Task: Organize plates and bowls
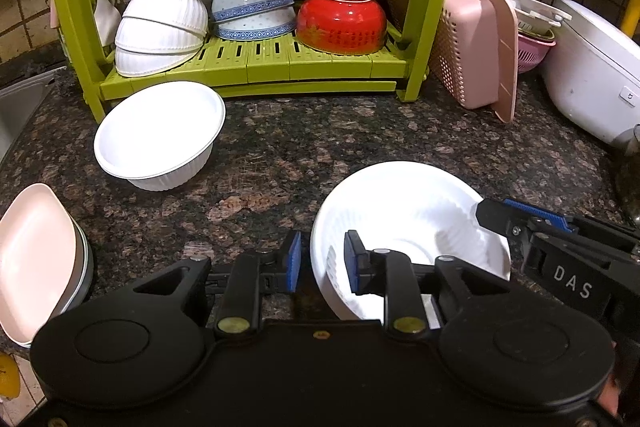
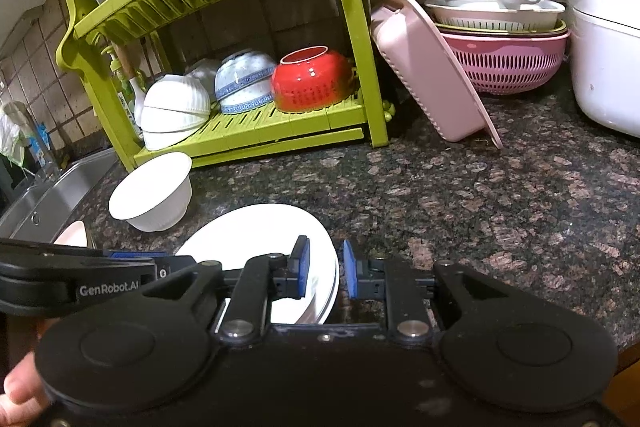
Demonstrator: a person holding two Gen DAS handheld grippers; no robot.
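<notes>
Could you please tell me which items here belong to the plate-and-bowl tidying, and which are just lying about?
Job: near white bowl, second white bowl, pink plates, green rack.
Bystanders: pink basket, rice cooker, colander.

Left gripper (image 1: 320,261) and right gripper (image 2: 323,269) — jaws parted, side by side.

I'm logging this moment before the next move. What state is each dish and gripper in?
Near white bowl: upright on the counter, both grippers straddling its rim.
Far white bowl: upright, tilted against the rack.
Red bowl: upside down on the lower shelf.
Pink plate: stacked at the counter edge.
Left gripper: open.
Right gripper: open.
</notes>
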